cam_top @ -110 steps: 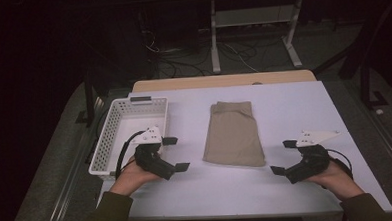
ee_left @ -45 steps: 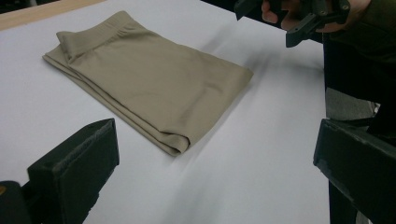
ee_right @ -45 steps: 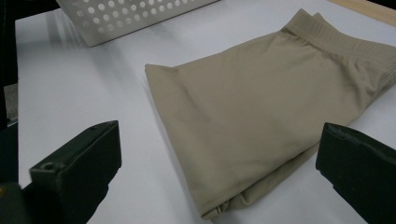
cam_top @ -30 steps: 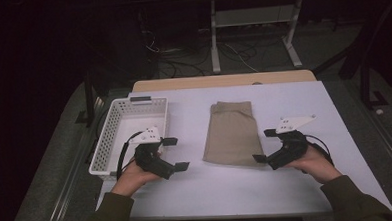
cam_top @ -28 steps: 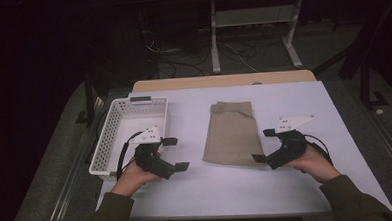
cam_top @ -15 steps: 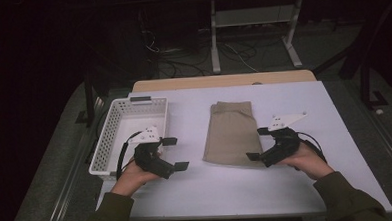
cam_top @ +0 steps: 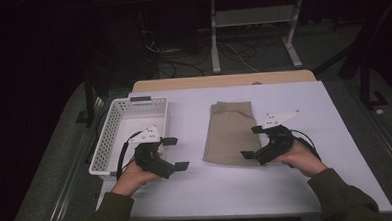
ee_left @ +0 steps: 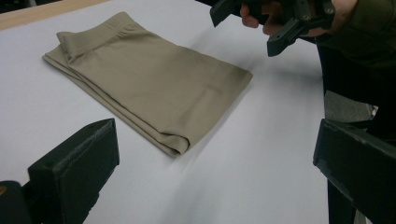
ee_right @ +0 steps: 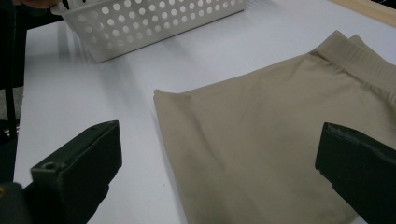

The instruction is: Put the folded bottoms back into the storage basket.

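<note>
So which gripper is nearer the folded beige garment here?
Right. The right gripper hangs open at the folded beige garment's near right edge; the left gripper is open too, off to its left by the white basket.

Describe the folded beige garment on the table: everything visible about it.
The folded beige garment is soft, smooth knit-looking fabric, folded into a flat layered oblong with a ribbed elastic waistband at its far end. It lies mid-table on the white tabletop, right of the white perforated plastic basket. The right gripper hovers open at its near right corner; contact is unclear.
</note>
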`<state>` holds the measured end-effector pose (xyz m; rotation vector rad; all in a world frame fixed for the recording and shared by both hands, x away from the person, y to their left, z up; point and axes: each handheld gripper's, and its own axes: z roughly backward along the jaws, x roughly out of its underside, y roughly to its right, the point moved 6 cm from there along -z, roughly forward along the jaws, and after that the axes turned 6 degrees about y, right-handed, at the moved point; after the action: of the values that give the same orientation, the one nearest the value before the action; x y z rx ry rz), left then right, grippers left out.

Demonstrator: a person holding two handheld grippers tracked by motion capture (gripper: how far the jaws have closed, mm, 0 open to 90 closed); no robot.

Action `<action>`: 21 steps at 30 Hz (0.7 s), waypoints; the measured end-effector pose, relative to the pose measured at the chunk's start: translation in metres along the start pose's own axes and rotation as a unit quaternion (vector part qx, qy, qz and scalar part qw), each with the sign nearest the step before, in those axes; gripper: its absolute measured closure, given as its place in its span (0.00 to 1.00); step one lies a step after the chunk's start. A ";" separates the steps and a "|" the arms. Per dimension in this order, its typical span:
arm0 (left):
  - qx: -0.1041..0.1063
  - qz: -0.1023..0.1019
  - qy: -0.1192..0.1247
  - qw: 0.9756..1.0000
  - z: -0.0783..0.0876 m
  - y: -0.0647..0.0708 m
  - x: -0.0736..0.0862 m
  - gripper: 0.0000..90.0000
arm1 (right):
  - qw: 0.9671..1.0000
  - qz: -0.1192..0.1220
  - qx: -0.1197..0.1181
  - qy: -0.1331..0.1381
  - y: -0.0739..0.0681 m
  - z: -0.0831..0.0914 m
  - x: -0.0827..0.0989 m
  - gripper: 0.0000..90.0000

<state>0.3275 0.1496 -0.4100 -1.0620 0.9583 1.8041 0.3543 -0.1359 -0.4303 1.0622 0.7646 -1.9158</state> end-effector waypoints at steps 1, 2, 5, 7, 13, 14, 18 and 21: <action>0.000 -0.001 0.000 1.000 0.000 0.000 0.000 0.00 | 1.000 0.000 0.000 0.000 0.000 -0.001 -0.001 0.00; 0.000 -0.002 -0.001 1.000 0.000 0.000 0.000 0.00 | 1.000 0.000 -0.001 -0.001 0.000 -0.003 -0.001 0.00; 0.002 -0.003 -0.002 1.000 0.000 0.000 0.000 0.00 | 1.000 0.000 -0.002 0.000 0.000 -0.006 -0.004 0.00; 0.002 -0.001 0.000 1.000 0.001 0.000 0.000 0.00 | 1.000 0.001 -0.002 0.002 0.000 -0.008 -0.005 0.01; 0.005 -0.002 -0.001 1.000 0.000 0.000 0.000 0.00 | 1.000 0.003 -0.002 0.002 -0.001 -0.017 -0.008 0.04; 0.005 -0.002 -0.001 1.000 0.000 0.000 0.000 0.00 | 1.000 0.003 -0.003 0.003 -0.001 -0.018 -0.009 0.04; 0.005 -0.002 -0.001 1.000 0.000 0.001 0.000 0.00 | 1.000 0.004 -0.005 -0.001 -0.002 -0.023 -0.010 0.08; 0.004 -0.004 -0.003 1.000 0.000 0.001 0.001 0.00 | 1.000 0.005 -0.016 -0.009 -0.004 -0.029 -0.009 0.13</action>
<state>0.3267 0.1493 -0.4104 -1.0534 0.9565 1.7943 0.3655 -0.1083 -0.4356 1.0262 0.7754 -1.8954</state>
